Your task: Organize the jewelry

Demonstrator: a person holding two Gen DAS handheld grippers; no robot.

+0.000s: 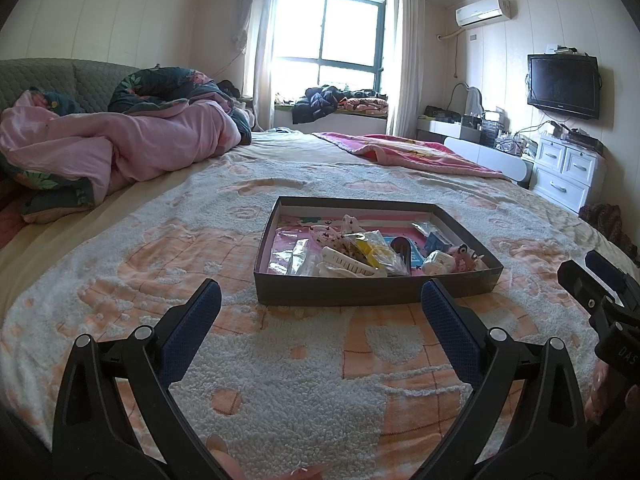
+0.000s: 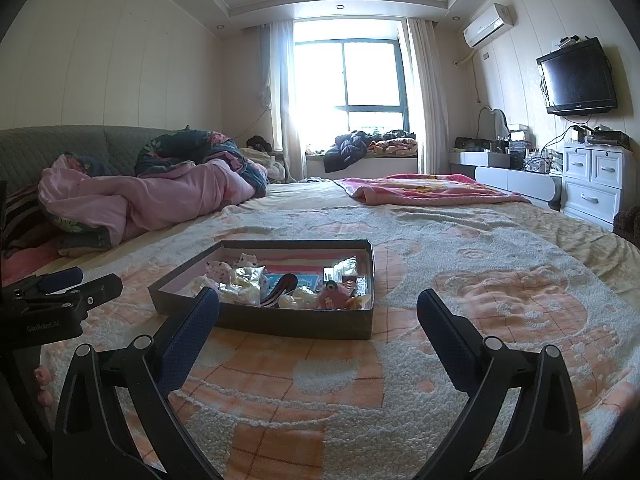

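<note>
Shallow box [image 1: 376,290] of jewelry and hair clips on bed [image 1: 280,380]. Left gripper [image 1: 321,300] spread wide, empty, near box. Right gripper [image 2: 318,308] likewise wide, empty.

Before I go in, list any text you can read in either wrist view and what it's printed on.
"GenRobot.AI": on the left gripper body, seen in the right wrist view.
"DAS": partial, cut off, on the right gripper body, seen in the left wrist view.
TV logo and packets in the cardboard tray: too small to read.
</note>
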